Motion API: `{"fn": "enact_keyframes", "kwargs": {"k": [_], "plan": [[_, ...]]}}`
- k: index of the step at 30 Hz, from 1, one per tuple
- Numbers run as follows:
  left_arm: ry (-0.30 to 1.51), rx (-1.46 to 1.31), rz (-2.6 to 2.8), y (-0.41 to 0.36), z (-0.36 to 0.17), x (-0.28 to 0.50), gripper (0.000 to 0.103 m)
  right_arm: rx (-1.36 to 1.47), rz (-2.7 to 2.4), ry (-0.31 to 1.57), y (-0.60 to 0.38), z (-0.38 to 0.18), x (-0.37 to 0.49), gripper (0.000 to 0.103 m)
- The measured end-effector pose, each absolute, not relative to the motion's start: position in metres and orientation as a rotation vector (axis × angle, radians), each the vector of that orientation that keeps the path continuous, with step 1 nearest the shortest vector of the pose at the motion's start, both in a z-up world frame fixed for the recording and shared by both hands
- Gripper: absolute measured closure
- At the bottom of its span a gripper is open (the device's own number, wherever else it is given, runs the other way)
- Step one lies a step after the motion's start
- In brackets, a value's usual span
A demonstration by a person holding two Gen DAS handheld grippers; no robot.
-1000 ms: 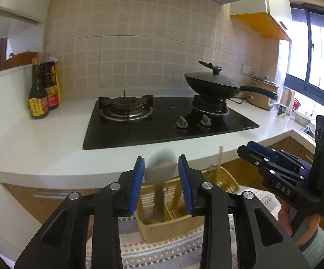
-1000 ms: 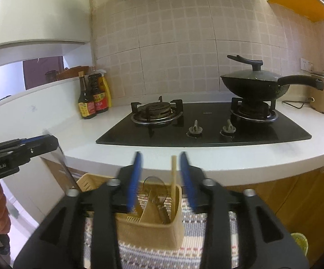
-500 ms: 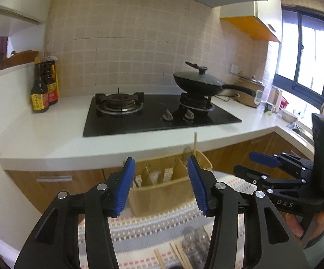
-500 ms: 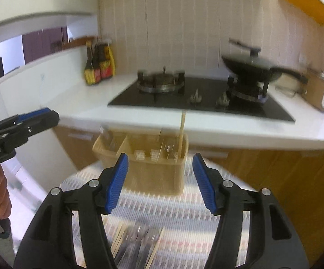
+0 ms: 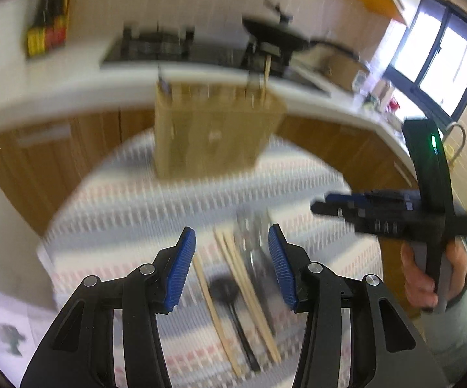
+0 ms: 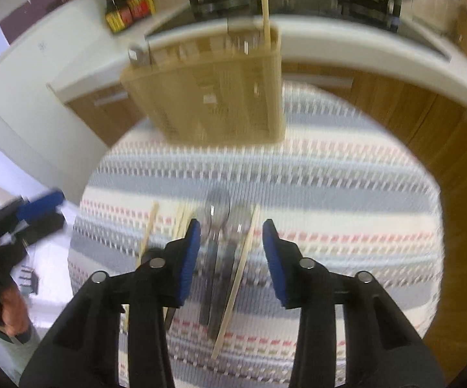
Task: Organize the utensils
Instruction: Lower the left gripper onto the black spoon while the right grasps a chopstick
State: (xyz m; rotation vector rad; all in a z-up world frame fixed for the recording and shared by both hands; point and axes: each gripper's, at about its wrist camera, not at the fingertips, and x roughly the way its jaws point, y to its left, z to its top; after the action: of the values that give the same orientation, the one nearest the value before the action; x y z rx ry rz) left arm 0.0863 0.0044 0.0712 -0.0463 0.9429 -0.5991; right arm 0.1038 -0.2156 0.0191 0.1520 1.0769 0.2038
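Both my grippers point down at the striped mat [image 6: 330, 174], and the picture is smeared with blur. My left gripper [image 5: 232, 260] has its blue pads spread and closing in, nothing pinched; seen between them, lying on the mat, are wooden chopsticks [image 5: 249, 291], a dark-handled spoon [image 5: 233, 310] and some shiny metal cutlery [image 5: 254, 236] that I can't tell apart. My right gripper [image 6: 230, 252] is the same story: pads apart and closing, empty, with a metal spoon [image 6: 217, 213] and more metal handles seen in the gap. One chopstick [image 6: 238, 274] lies slanted just right of the metal pieces, and others [image 6: 147, 226] lie further left, partly hidden by my left-side finger.

At the far edge of the mat stands the tan utensil holder [image 6: 220, 97], upright, with a single chopstick [image 6: 266, 9] sticking up from its right end and something metal [image 6: 136, 56] at its left end. Nothing stands between the grippers and the loose cutlery.

Behind the holder runs the white counter [image 6: 363, 42] with wooden cabinet doors [image 6: 427, 113] below, sauce bottles [image 6: 126, 3] at the far left, and the black stove [image 5: 156, 45] with a pan [image 5: 275, 34] on it. In the left view my right hand [image 5: 427, 274] grips its handle beside the mat
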Motion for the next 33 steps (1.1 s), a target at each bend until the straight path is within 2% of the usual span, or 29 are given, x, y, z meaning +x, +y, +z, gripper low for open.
{"fn": "enact_keyframes", "kwargs": {"k": [4,6,12,15,27,33], "plan": [[1.087,-0.063,-0.644,0.004,0.029,0.075,0.073,0.169,0.215,1.186,-0.210,-0.014,0.107,0.074],[1.151,-0.044,-0.647,-0.001,0.009,0.071,0.077,0.183,0.216,1.229,-0.210,-0.025,0.110,0.080],[1.228,-0.007,-0.651,-0.015,-0.016,0.070,0.085,0.196,0.193,1.276,-0.210,-0.043,0.118,0.086],[1.239,0.007,-0.648,-0.019,-0.020,0.069,0.086,0.188,0.177,1.285,-0.208,-0.050,0.127,0.090],[1.261,0.035,-0.616,-0.031,-0.032,0.077,0.088,0.005,0.137,1.329,-0.176,-0.067,0.132,0.093],[1.264,0.054,-0.622,-0.045,-0.034,0.080,0.088,0.039,0.139,1.363,-0.188,-0.070,0.127,0.094]]}}
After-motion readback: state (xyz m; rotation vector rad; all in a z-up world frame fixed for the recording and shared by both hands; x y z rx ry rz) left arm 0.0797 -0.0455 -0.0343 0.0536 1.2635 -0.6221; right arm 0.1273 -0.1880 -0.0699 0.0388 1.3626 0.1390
